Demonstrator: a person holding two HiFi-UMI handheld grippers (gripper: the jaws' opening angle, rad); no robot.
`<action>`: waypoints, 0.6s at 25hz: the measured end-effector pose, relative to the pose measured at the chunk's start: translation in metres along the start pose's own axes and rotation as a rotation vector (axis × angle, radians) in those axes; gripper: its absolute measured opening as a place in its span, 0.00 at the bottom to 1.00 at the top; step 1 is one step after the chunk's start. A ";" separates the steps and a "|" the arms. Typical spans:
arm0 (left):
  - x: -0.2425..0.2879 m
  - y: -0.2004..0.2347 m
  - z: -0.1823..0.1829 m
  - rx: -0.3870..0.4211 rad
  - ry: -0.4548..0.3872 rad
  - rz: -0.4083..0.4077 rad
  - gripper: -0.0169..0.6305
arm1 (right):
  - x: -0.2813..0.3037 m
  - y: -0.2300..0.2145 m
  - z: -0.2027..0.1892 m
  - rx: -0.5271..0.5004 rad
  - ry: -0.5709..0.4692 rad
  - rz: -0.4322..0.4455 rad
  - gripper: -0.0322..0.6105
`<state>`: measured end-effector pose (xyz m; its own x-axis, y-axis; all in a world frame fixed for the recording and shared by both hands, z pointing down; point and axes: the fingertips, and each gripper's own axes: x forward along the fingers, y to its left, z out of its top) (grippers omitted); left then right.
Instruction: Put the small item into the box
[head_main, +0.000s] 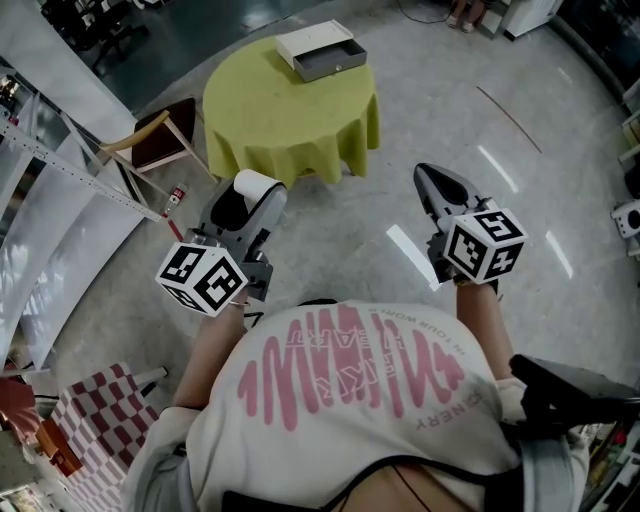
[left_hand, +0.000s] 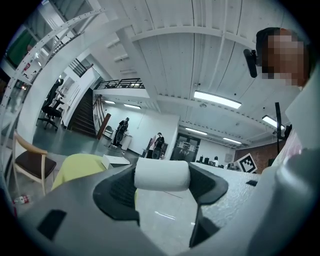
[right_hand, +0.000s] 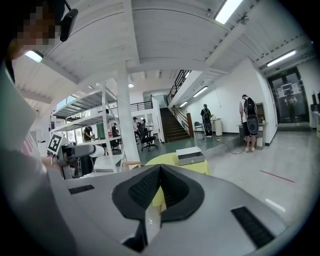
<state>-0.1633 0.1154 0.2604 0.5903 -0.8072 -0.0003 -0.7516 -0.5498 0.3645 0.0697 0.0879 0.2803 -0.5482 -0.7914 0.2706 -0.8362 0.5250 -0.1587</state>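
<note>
Nearest is the person's white shirt (head_main: 350, 400) with pink print, both forearms held out over the grey floor (head_main: 520, 120).

The left gripper (head_main: 250, 200) is clamped on a small white cylinder (left_hand: 162, 174). The cylinder lies crosswise between the two dark jaw pads at the tips and is held in the air, well short of the table. The gripper's marker cube (head_main: 202, 277) sits at the near end, by the hand.

The right gripper (right_hand: 160, 172) has its jaws pressed together with nothing between them. It points forward over bare floor, and its marker cube (head_main: 483, 243) is also by the hand. The two grippers are well apart, one on each side of the body.

Farther out, a small bottle (head_main: 177, 195) lies on the floor near a wooden chair (head_main: 160, 135) with a dark seat. Just beside the chair stands a round tabletop under a yellow-green cloth (head_main: 270, 120).

The box (head_main: 322, 52) sits at the far edge of that tabletop. It is a grey tray with a white lid that looks slid partly aside. It is well apart from both grippers.

In the right gripper view, two people (right_hand: 248, 122) stand far back by a white wall.
</note>
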 end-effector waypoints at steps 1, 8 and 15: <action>-0.001 0.002 -0.001 -0.001 0.002 0.004 0.50 | 0.002 0.001 -0.001 0.003 0.002 0.005 0.06; -0.007 0.018 -0.002 -0.009 0.003 0.037 0.50 | 0.021 0.009 -0.004 0.015 0.017 0.036 0.06; -0.006 0.032 0.005 -0.008 -0.013 0.057 0.50 | 0.039 0.011 -0.007 0.034 0.028 0.054 0.06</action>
<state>-0.1928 0.1015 0.2675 0.5429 -0.8397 0.0090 -0.7814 -0.5012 0.3718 0.0388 0.0651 0.2961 -0.5923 -0.7528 0.2871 -0.8057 0.5553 -0.2061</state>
